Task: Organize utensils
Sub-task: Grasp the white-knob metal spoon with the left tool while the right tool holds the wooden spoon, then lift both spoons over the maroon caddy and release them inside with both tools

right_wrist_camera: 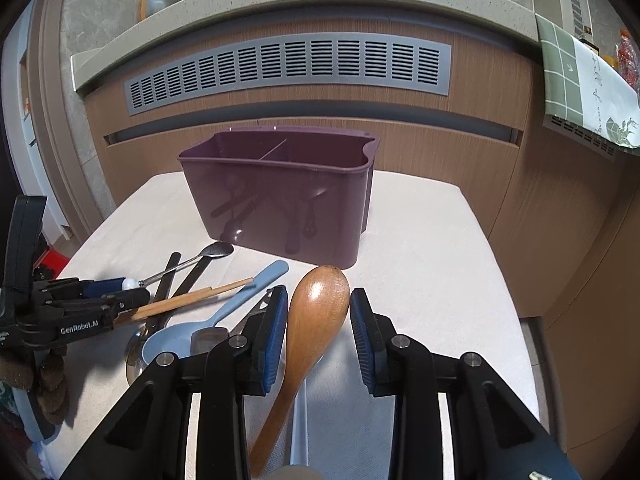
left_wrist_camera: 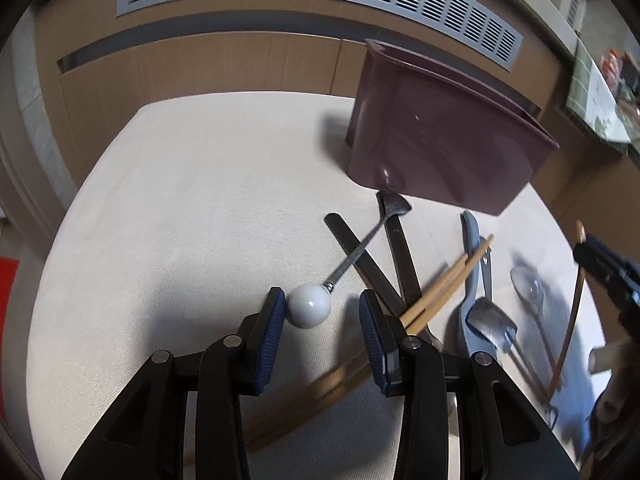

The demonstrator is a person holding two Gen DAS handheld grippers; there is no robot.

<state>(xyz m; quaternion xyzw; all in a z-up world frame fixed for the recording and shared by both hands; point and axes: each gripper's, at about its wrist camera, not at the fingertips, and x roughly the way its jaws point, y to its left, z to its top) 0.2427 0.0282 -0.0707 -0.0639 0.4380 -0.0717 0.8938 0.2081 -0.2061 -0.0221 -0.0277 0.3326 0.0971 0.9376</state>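
A purple two-compartment utensil holder (right_wrist_camera: 280, 200) stands on the white cloth; it also shows in the left wrist view (left_wrist_camera: 440, 136). My left gripper (left_wrist_camera: 322, 312) is open, its pads either side of the white ball end (left_wrist_camera: 309, 305) of a metal spoon (left_wrist_camera: 360, 248). Wooden chopsticks (left_wrist_camera: 444, 284), dark knives (left_wrist_camera: 400, 256), a blue spoon (left_wrist_camera: 472, 272) and a metal scoop (left_wrist_camera: 492, 324) lie to its right. My right gripper (right_wrist_camera: 319, 312) is open around a wooden spoon (right_wrist_camera: 312, 328), whose bowl lies between the pads.
The white cloth (right_wrist_camera: 432, 264) covers a small table in front of a wooden cabinet with a grey vent grille (right_wrist_camera: 288, 68). The left gripper's body (right_wrist_camera: 60, 312) shows at the left of the right wrist view. The cloth's right edge drops off.
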